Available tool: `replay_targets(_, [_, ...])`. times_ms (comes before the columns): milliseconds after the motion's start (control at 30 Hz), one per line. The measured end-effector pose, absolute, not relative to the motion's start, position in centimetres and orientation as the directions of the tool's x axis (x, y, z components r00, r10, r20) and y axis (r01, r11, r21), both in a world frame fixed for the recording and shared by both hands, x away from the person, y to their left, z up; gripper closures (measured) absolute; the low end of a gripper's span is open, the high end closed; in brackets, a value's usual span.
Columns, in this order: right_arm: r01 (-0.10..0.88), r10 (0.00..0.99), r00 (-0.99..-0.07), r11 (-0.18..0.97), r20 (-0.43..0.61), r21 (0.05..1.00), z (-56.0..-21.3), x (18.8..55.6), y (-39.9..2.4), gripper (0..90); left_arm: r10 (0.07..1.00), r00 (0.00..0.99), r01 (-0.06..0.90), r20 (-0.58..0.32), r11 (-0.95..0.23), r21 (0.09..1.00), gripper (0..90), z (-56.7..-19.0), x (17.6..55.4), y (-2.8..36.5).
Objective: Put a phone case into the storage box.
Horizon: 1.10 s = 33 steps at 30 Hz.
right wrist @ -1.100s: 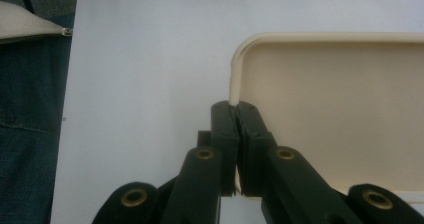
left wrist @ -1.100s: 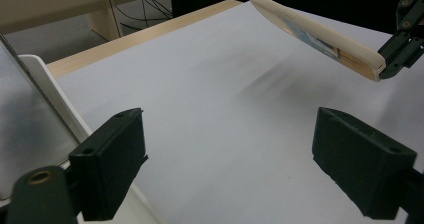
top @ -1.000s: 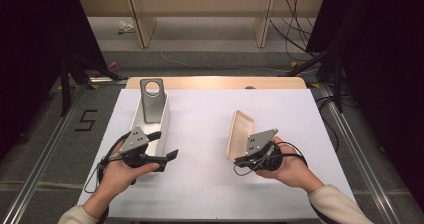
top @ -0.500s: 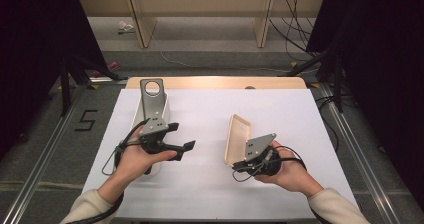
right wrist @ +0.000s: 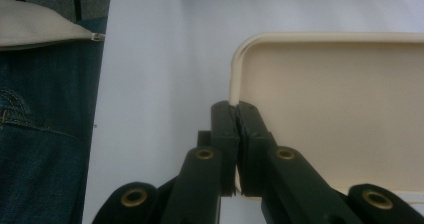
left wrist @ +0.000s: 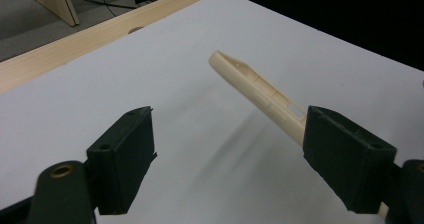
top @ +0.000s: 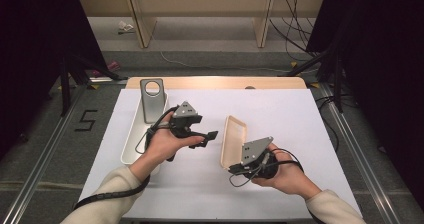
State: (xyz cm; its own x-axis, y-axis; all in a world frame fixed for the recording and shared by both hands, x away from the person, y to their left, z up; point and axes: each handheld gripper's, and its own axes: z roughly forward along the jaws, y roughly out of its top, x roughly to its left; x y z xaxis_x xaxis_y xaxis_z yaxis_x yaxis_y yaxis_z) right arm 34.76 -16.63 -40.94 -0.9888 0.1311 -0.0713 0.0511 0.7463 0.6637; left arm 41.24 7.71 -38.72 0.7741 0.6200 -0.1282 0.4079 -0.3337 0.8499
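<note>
High view is showing your right gripper (top: 239,160) clamping the near edge of the cream lid (top: 233,140) and holding it tilted up off the white table (top: 300,134), right of centre. Your right gripper view is confirming it: the jaws are pressing together on the lid's (right wrist: 325,114) rim at its corner. Your left gripper (top: 209,136) is hovering just left of the lid, jaws apart after closing a little, with nothing between them. Your left gripper view is looking past those jaws at the lid's (left wrist: 255,86) edge. Behind your left hand (top: 167,144) a white tray (top: 131,136) is holding a grey plate (top: 151,100).
</note>
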Motion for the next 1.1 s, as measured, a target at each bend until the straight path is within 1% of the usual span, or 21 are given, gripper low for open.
replay_targets(100, [0.046, 0.125, -0.989, 0.748, -0.073, 0.662, -41.0, 34.7, -16.5, 88.3, 0.613, 0.779, 0.41, -0.131, -0.341, 0.846, 22.2, -38.6, 41.7, 6.8])
replay_targets(267, [0.04, 0.121, -0.99, 0.749, -0.077, 0.661, -41.0, 34.6, -16.2, 88.2, 0.607, 0.778, 0.439, -0.16, -0.345, 0.83, 25.7, -38.8, 42.3, 5.5])
replay_targets(467, [0.023, 0.11, -0.99, 0.749, -0.09, 0.662, -40.8, 34.5, -15.8, 88.2, 0.621, 0.757, 0.495, -0.203, -0.343, 0.799, 31.1, -39.4, 43.2, 4.5])
replay_targets(567, [0.017, 0.105, -0.99, 0.751, -0.095, 0.66, -40.8, 34.4, -15.7, 88.2, 0.632, 0.744, 0.517, -0.216, -0.341, 0.785, 36.4, -39.7, 43.6, 4.2])
replay_targets(633, [0.011, 0.1, -0.99, 0.752, -0.097, 0.659, -40.8, 34.3, -15.6, 88.2, 0.641, 0.735, 0.532, -0.221, -0.344, 0.774, 38.3, -39.9, 43.8, 4.1])
replay_targets(700, [0.002, 0.093, -0.99, 0.754, -0.103, 0.657, -40.8, 34.2, -15.5, 88.2, 0.642, 0.727, 0.552, -0.242, -0.338, 0.762, 41.5, -40.0, 44.0, 3.9])
replay_targets(800, [-0.001, 0.092, -0.99, 0.755, -0.107, 0.656, -40.8, 34.2, -15.4, 88.2, 0.659, 0.705, 0.581, -0.262, -0.324, 0.746, 49.5, -40.2, 44.2, 3.8])
replay_targets(833, [-0.001, 0.09, -0.99, 0.755, -0.105, 0.656, -40.8, 34.1, -15.4, 88.2, 0.664, 0.699, 0.586, -0.265, -0.319, 0.745, 53.5, -40.2, 44.2, 3.8])
replay_targets(967, [-0.009, 0.081, -0.991, 0.767, -0.11, 0.642, -41.1, 34.1, -15.2, 88.2, 0.668, 0.672, 0.617, -0.32, -0.266, 0.741, 62.3, -40.2, 44.0, 3.6])
replay_targets(1100, [-0.011, 0.076, -0.991, 0.78, -0.112, 0.626, -41.3, 34.1, -15.1, 88.3, 0.695, 0.654, 0.62, -0.3, -0.265, 0.738, 67.4, -39.9, 43.5, 3.3])
